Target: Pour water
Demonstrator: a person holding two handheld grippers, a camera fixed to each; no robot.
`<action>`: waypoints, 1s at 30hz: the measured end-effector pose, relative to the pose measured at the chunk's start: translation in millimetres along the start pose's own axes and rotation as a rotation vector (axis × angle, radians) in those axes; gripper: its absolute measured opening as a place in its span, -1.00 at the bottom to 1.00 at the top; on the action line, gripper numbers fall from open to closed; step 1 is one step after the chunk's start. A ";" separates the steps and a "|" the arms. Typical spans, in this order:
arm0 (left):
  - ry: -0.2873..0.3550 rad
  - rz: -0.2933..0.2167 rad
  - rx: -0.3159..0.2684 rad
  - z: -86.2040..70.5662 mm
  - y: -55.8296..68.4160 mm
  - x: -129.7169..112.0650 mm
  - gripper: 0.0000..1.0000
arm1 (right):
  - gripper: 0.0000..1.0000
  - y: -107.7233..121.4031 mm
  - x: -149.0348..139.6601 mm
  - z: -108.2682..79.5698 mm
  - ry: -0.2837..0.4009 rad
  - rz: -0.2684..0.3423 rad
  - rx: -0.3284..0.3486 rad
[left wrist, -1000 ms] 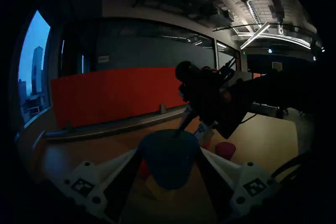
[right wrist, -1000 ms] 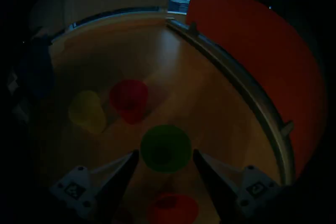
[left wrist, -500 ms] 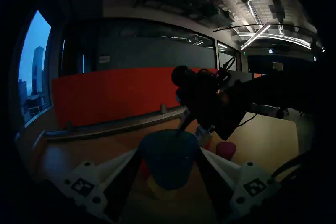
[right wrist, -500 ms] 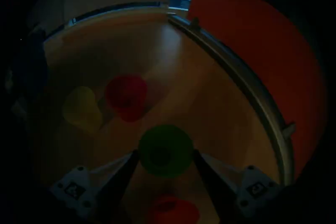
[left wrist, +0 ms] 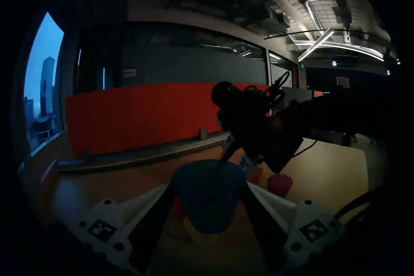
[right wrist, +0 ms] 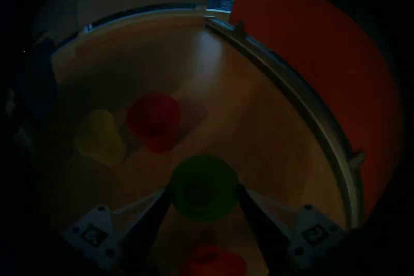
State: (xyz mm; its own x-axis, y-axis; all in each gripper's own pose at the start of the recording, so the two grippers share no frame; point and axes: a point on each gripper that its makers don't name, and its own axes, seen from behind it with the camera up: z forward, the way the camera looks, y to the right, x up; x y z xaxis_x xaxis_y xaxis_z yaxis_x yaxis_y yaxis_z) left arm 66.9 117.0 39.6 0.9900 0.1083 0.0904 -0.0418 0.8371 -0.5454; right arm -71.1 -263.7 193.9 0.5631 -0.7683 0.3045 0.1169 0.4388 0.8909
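The green cup (right wrist: 203, 187) is clamped between the right tool's (right wrist: 203, 196) fingers above the counter (right wrist: 233, 95). The left tool (left wrist: 208, 193) clamps a blue cup (left wrist: 208, 206). A red cup (right wrist: 153, 120) and a yellow cup (right wrist: 99, 136) stand below. The light is too dim to make out water, so pouring seems yet to come. No writing is legible.

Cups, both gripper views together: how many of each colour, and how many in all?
Red cups: 2
Yellow cup: 1
Green cup: 1
Blue cup: 1
Total: 5
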 end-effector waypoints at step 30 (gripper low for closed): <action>-0.005 -0.022 0.021 -3.4 -8.5 15.8 0.73 | 0.99 -13.3 25.0 -63.7 0.133 0.046 -0.032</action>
State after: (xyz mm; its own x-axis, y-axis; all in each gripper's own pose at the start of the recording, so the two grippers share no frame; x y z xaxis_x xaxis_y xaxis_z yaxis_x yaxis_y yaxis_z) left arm 83.4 109.7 42.8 0.9900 0.0925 0.1064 -0.0230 0.8503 -0.5258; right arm -6.4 -259.0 168.2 0.6713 -0.6797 0.2955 0.1131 0.4880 0.8655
